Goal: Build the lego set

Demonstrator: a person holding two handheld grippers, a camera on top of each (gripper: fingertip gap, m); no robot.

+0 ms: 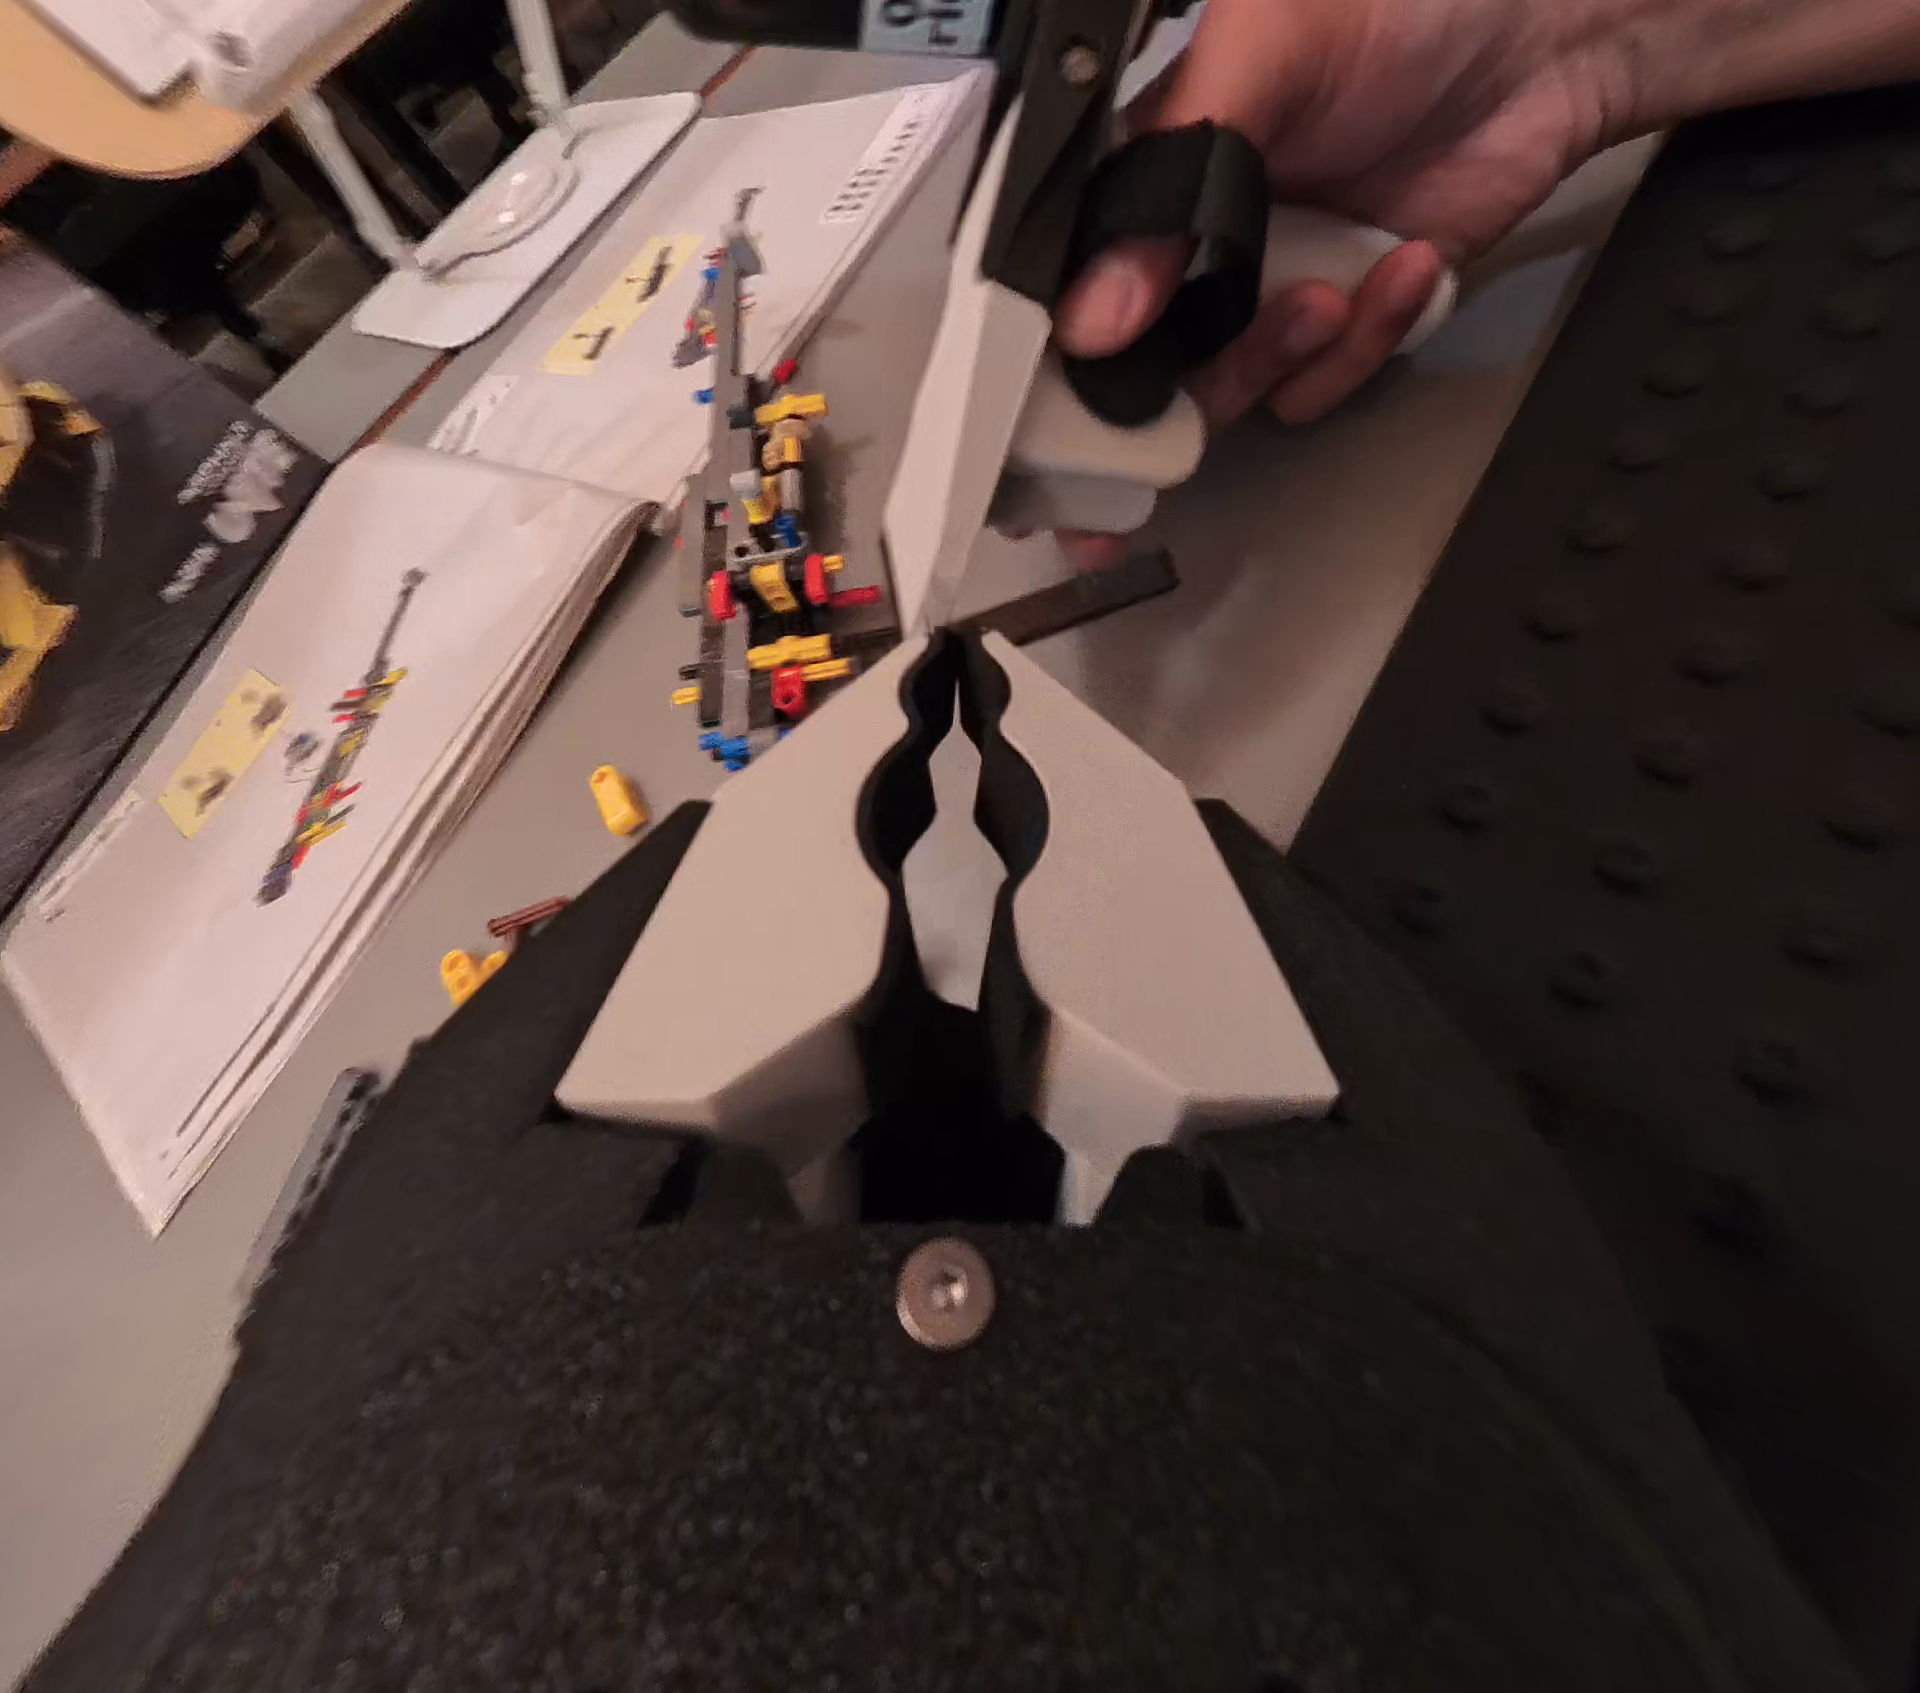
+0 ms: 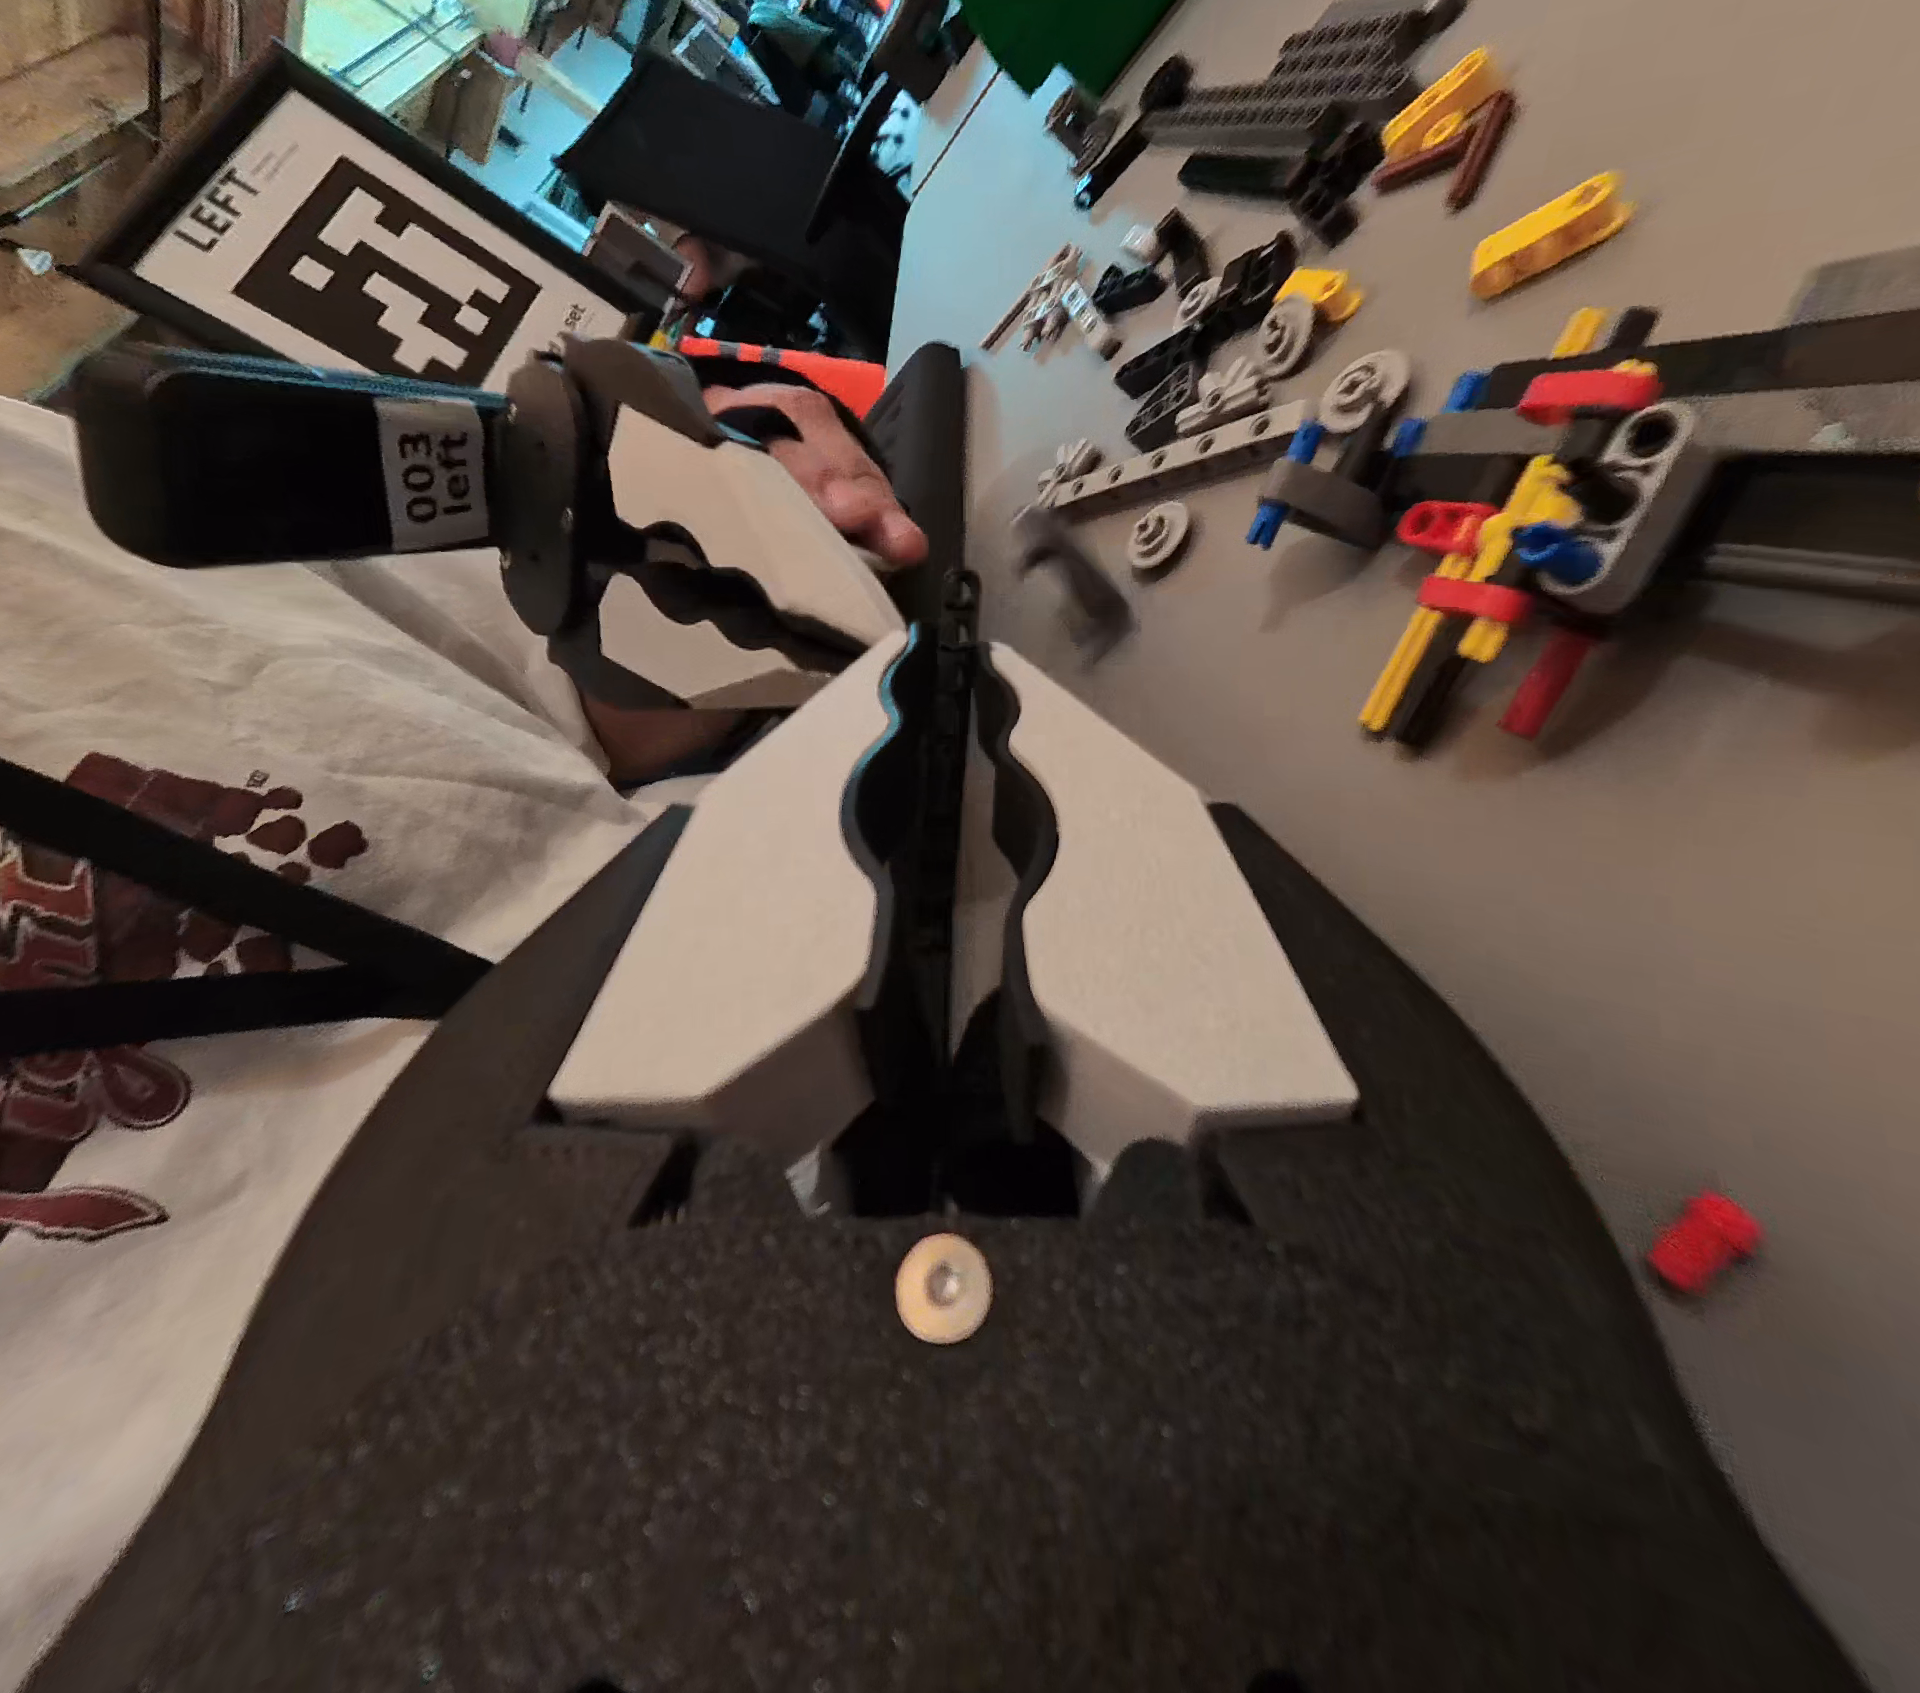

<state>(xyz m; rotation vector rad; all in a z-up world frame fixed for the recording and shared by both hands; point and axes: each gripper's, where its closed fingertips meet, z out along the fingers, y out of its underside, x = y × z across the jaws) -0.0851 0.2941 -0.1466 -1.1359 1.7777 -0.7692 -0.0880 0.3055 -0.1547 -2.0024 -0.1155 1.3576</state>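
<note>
The left hand-held gripper [image 1: 951,656] fills the foreground of its own view, its two grey fingers nearly together at the tips with only a thin gap; whether they pinch the near end of the dark beam [image 1: 1091,594] there cannot be told. The right hand-held gripper [image 2: 940,656] has its fingers closed on a thin black beam [image 2: 951,604] that runs along the gap between them and pokes out past the tips. In the left wrist view that gripper points down and its tips meet the left one's tips just beside the dark beam, which slants away to the right over the grey tabletop [image 1: 1299,552]. A hand [image 1: 1403,116] holds the right gripper's handle, one finger through a black strap.

Just beyond the gripper tips lies the half-built lego model [image 1: 753,542], a long grey and black spine with yellow, red and blue pieces, resting on the tabletop and partly on the open instruction booklet [image 1: 364,708]. A loose yellow piece [image 1: 618,800] sits near the model's close end. In the right wrist view, loose grey, black and yellow pieces [image 2: 1226,355] are scattered beyond the model [image 2: 1558,500], and a single red piece [image 2: 1704,1238] lies well apart, on the model's near side.
</note>
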